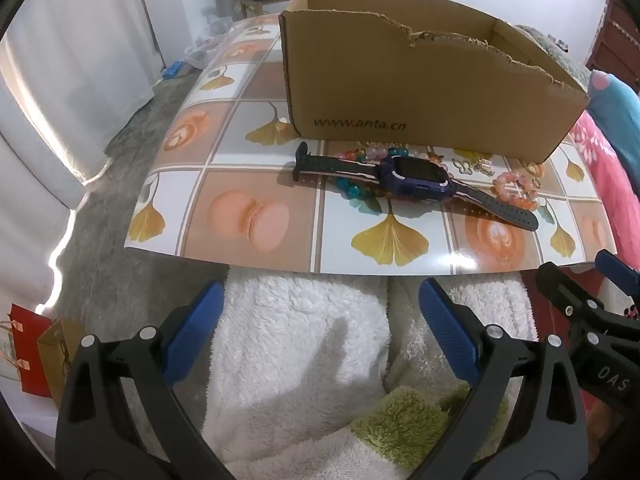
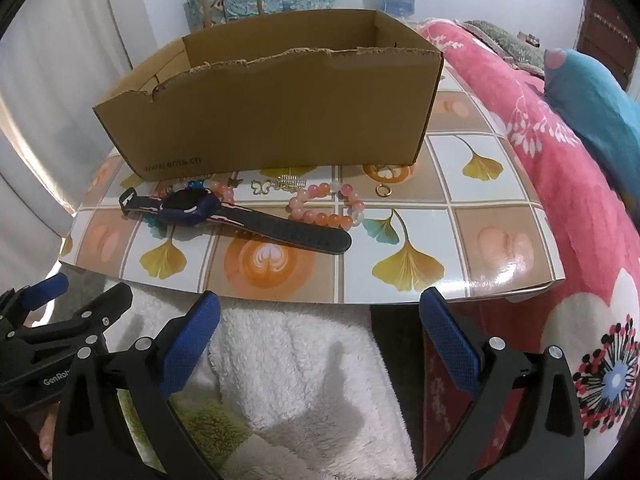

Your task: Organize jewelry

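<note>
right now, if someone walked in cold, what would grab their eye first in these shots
Likely the cardboard box with its torn front edge, standing at the back of the patterned mat. Next, the dark blue smartwatch lying flat in front of it, partly over a teal bead bracelet, with a pink bead bracelet to its right. Both grippers hang open short of the mat.

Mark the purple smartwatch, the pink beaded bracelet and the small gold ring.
Purple smartwatch (image 2: pixel 188 204), right wrist view, on its screen.
Pink beaded bracelet (image 2: pixel 326 221), right wrist view, on near beads.
Small gold ring (image 2: pixel 383 191), right wrist view, on its band.
</note>
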Available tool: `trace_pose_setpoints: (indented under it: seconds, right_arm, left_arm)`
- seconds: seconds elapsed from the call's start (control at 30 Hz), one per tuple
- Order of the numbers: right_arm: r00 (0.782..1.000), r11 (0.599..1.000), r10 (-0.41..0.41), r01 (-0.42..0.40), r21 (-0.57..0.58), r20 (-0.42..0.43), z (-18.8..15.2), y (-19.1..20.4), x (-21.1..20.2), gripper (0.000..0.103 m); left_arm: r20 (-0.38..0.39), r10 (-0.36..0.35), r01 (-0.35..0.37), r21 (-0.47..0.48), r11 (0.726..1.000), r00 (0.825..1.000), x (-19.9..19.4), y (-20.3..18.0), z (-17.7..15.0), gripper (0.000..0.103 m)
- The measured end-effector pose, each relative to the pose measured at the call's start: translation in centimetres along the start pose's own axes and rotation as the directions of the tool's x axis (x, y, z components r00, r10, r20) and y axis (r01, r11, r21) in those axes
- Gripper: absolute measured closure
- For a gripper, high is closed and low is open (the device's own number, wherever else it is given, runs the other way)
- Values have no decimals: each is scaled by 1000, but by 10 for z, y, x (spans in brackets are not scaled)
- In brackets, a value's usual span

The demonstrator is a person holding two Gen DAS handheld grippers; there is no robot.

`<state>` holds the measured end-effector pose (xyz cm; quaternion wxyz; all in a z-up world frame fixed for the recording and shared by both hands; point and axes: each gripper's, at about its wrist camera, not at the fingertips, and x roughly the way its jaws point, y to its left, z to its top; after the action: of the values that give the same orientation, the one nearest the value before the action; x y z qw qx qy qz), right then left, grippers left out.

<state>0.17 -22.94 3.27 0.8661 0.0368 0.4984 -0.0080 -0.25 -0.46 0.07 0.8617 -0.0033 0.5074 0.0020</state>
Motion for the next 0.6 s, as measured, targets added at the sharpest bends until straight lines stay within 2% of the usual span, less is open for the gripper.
trace_pose_setpoints:
  seconds: [0.6]
  right_arm:
    - [1000, 1000, 7, -7, 8, -1, 0, -1, -1, 6]
  left_arm:
    - [1, 0, 0, 2, 1000, 1000, 1, 0, -1, 9]
